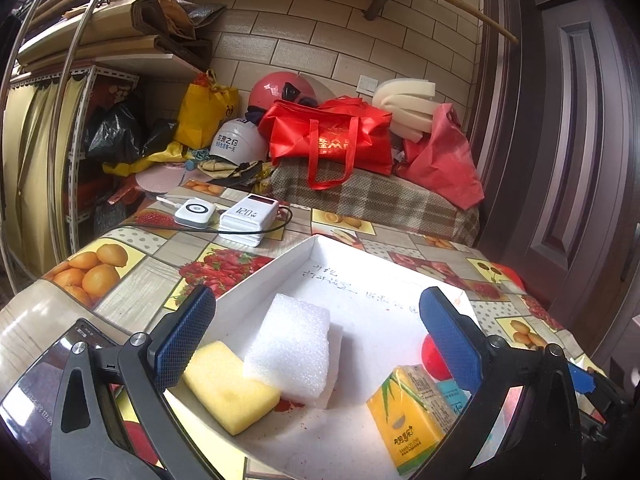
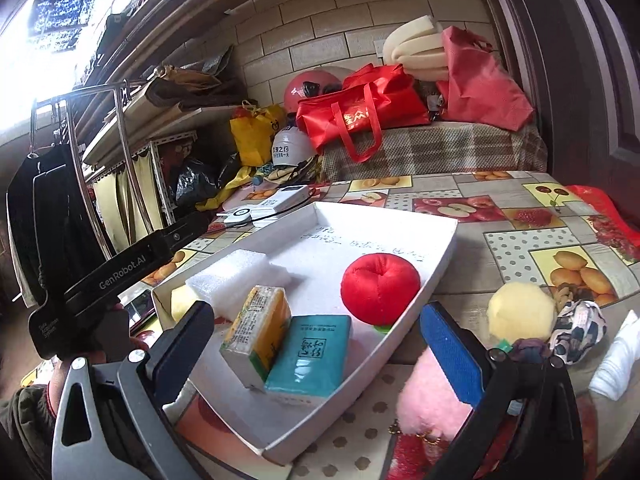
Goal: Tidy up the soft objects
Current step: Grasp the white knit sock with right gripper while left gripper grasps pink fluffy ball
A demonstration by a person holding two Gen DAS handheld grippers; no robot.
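Jaws of the left gripper (image 1: 316,340) stand wide apart with nothing between the blue pads, hovering over the near end of a white shallow box (image 1: 280,264) on a fruit-print tablecloth (image 1: 132,276). Just ahead of its left finger lies a yellow sponge (image 1: 230,386), and touching that sponge, straight ahead between the fingers, sit two stacked white foam blocks (image 1: 292,350). Close in front of the right finger stands a yellow tissue pack (image 1: 408,412), with a teal tissue pack (image 1: 452,398) and a red plush apple (image 1: 434,356) partly hidden behind that finger. Farther ahead and to the left, past the box, lie two white power banks (image 1: 224,218) with cables.

From the right wrist, the right gripper (image 2: 316,344) is likewise spread open and empty. Directly ahead between its fingers the yellow tissue pack (image 2: 258,334) leans against the teal tissue pack (image 2: 308,356) inside the box (image 2: 420,292); beyond them sits the red plush apple (image 2: 380,288), and to the left the foam blocks (image 2: 236,276). Under the right finger, outside the box, lies a pink fluffy item (image 2: 432,396). To the right of that finger rest a pale yellow pom-pom (image 2: 520,312), a patterned scrunchie (image 2: 580,332) and a white sock (image 2: 616,360). The left gripper's black body (image 2: 120,268) shows at far left.
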